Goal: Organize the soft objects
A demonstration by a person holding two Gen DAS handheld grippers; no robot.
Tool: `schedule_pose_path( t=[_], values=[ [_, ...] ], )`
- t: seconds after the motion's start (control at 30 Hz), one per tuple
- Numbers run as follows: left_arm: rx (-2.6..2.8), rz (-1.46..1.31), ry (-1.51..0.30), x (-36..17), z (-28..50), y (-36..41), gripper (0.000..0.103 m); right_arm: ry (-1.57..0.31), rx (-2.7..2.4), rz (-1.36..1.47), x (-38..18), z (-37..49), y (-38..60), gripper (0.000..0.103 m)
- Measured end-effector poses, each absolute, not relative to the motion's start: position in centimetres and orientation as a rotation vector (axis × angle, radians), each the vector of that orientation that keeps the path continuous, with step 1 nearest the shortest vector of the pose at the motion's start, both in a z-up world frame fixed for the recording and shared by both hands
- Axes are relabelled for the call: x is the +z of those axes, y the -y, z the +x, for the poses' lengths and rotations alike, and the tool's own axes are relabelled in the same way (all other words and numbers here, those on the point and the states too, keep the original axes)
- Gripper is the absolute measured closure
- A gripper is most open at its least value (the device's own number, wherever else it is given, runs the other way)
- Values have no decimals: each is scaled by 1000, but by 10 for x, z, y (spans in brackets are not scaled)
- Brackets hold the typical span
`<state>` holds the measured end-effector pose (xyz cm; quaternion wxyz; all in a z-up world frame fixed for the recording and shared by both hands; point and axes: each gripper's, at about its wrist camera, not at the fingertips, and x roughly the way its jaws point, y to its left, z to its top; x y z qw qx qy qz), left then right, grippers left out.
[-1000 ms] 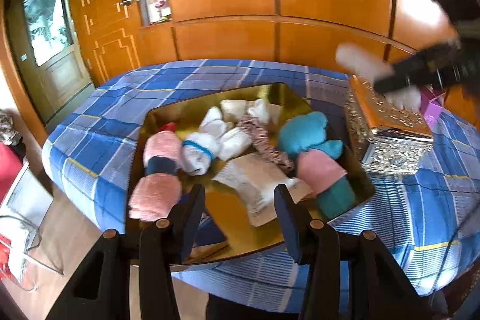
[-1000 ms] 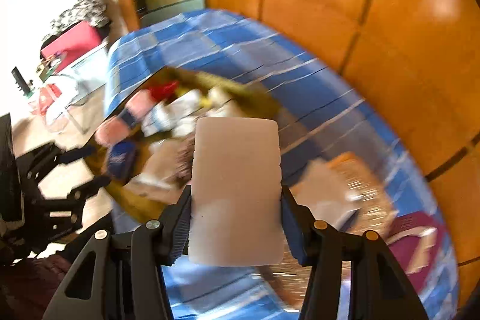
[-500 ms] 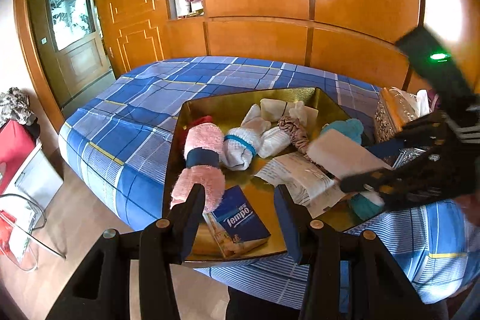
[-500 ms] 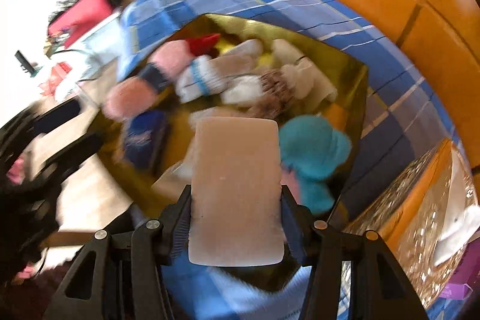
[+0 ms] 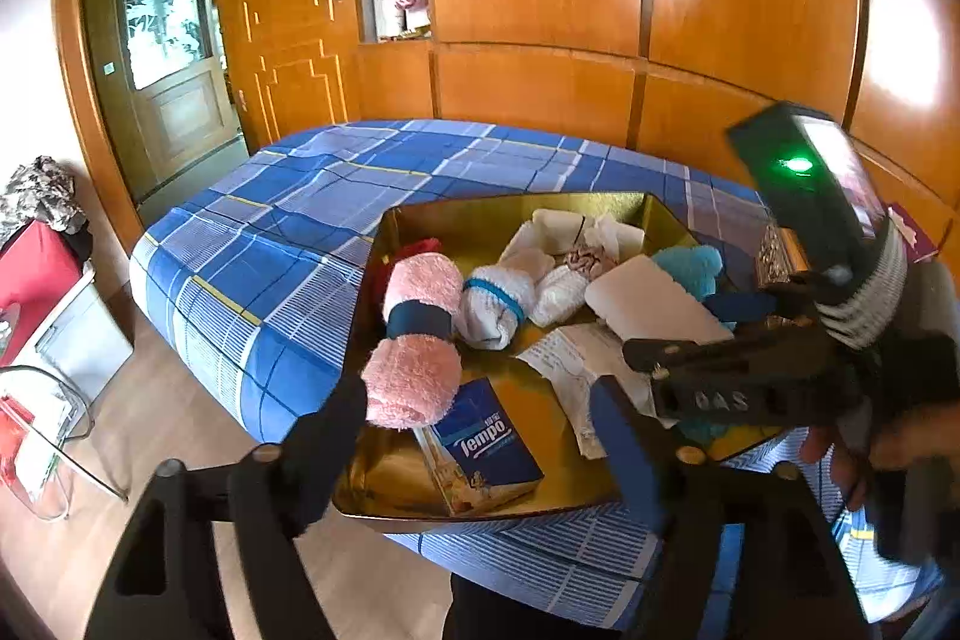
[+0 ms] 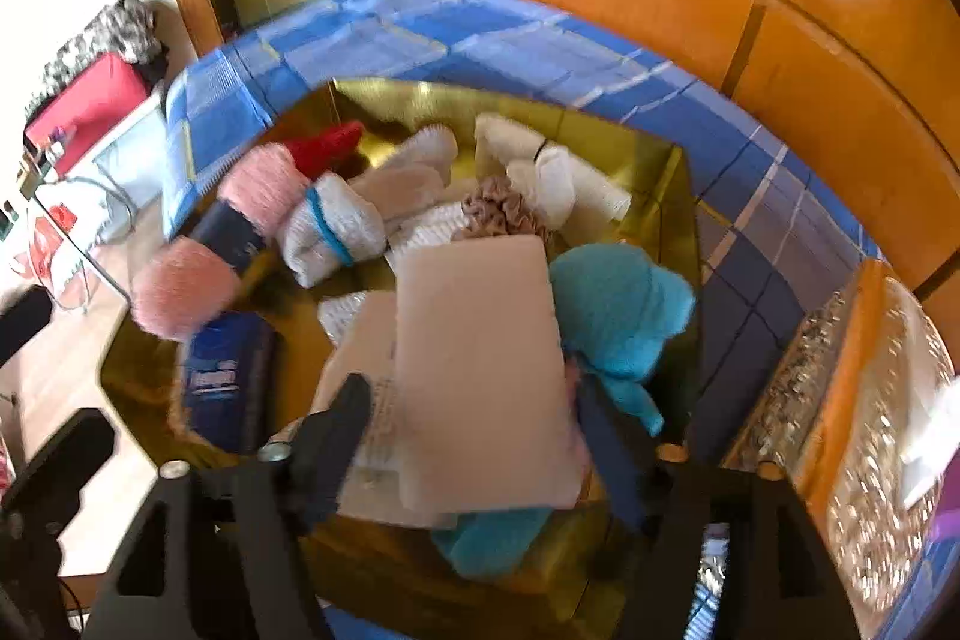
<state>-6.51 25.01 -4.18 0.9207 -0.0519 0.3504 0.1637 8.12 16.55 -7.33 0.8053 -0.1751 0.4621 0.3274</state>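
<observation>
Over the gold tray [image 6: 672,172], the right gripper [image 6: 474,412] holds a pale sponge block [image 6: 480,370] by its long sides, above the teal plush [image 6: 618,304] and a paper sheet [image 5: 570,358]. The block looks light, soft and compressible, so a mid-length grip suits it. The left gripper [image 5: 480,412] hangs wide open and empty near the tray's front rim. Free floor lies beside the tissue pack [image 5: 486,448]; the ornate box [image 6: 840,400] crowds the right.
</observation>
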Motion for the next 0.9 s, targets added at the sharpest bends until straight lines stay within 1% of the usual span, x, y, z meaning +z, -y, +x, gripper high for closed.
schedule_pose_path(
  t=[0.03,0.1,0.4,0.7,0.9],
  values=[
    [343,-106,-714,-40,-66,-249,21,-972,700,-358,-69,77,-162,22],
    [350,-107,-704,-38,-67,-247,14,-936,692,-311,-58,70,-152,21],
    [374,-113,-676,-33,-69,-237,2,-824,521,-182,-36,39,-103,21],
    [381,-88,-661,-31,-59,-217,0,-736,396,-142,-28,27,-74,21],
    [387,-81,-674,-34,-59,-215,0,-718,379,-151,-29,24,-72,21]
  ],
)
